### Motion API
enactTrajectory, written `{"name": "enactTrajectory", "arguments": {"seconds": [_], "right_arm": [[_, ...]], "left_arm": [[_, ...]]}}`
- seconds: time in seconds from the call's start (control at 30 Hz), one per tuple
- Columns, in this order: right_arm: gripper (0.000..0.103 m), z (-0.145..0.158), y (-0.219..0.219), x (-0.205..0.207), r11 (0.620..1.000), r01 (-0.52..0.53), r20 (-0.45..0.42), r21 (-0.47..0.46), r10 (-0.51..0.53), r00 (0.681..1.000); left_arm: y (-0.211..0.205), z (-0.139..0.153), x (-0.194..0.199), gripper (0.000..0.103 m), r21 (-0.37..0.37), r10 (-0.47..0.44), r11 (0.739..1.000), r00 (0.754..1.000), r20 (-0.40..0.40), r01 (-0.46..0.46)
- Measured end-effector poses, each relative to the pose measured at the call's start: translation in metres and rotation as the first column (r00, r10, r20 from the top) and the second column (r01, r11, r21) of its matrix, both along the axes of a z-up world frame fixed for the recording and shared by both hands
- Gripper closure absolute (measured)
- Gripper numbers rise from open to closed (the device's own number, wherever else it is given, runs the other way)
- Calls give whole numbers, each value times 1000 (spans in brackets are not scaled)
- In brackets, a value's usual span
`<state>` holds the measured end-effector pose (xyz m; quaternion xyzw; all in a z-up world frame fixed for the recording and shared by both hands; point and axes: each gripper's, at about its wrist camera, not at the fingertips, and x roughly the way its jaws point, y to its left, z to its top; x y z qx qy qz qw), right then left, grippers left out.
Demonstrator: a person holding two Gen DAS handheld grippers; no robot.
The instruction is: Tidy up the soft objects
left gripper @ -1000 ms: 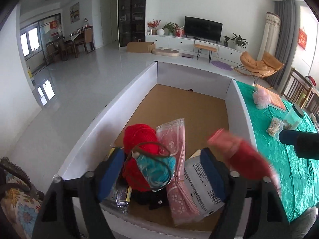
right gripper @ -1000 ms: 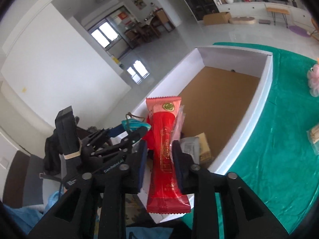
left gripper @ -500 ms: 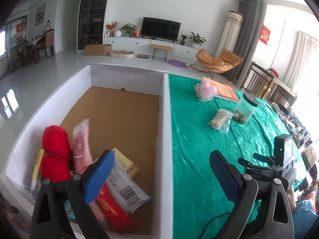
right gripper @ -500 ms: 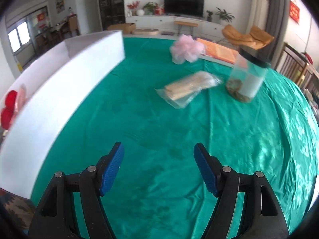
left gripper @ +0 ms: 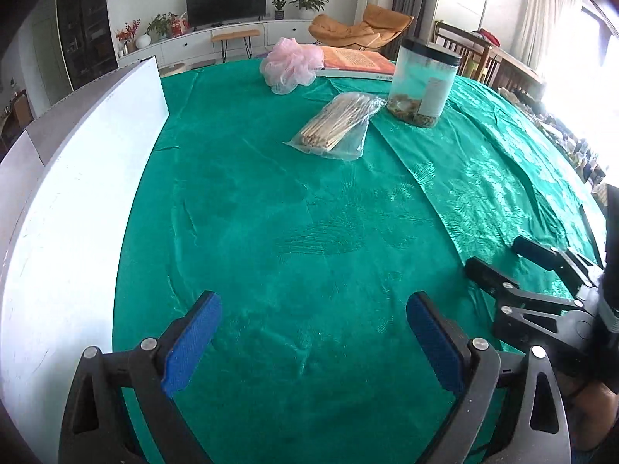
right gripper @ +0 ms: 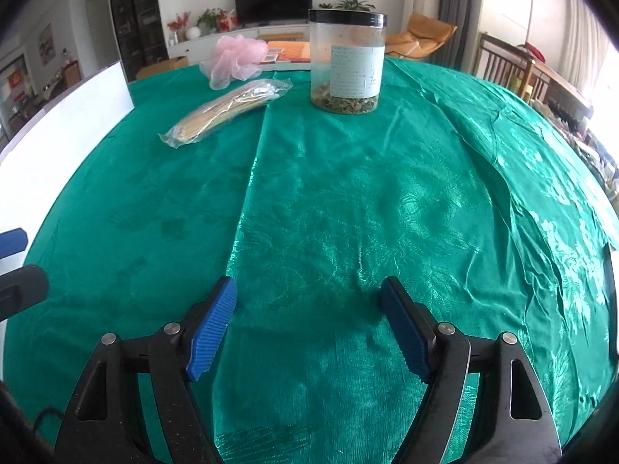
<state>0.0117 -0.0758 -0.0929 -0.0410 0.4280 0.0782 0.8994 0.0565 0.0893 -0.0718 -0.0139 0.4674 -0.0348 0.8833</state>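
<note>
A pink mesh puff (left gripper: 288, 63) (right gripper: 236, 60) lies at the far side of the green tablecloth (left gripper: 309, 212). In front of it is a clear bag of thin sticks (left gripper: 336, 123) (right gripper: 228, 110). My left gripper (left gripper: 312, 309) hovers open over bare cloth, nothing between its blue pads. My right gripper (right gripper: 308, 290) is also over bare cloth; its jaws are opening and hold nothing. It shows at the right edge of the left wrist view (left gripper: 499, 257). One blue pad (right gripper: 11, 240) of the left gripper shows at the left edge of the right wrist view.
A clear jar with a black lid (left gripper: 421, 81) (right gripper: 346, 62) stands beside the bag. An orange book (left gripper: 356, 62) lies behind the puff. The white box wall (left gripper: 77, 178) (right gripper: 58, 123) runs along the left. Chairs and cluttered tables stand to the right.
A second ago both grippers were over the box, the left around a teal item, the right shut on a red packet. Both have let go and swung right over the green cloth, jaws wider.
</note>
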Motion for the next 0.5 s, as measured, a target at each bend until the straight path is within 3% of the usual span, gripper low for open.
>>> {"name": "enactTrajectory", "arguments": {"seconds": [0.23,0.5], "right_arm": [[20,-4,1,4,1000,-6,-2,1,6,1000],[19,-4,3,4,1000,-10,-5,-2,10,1000]], "left_arm": [[9,-21,30,7,31,54,998,998,-45,-53],[14,-26,36,0,47,65,997,998,-1,-64]]}}
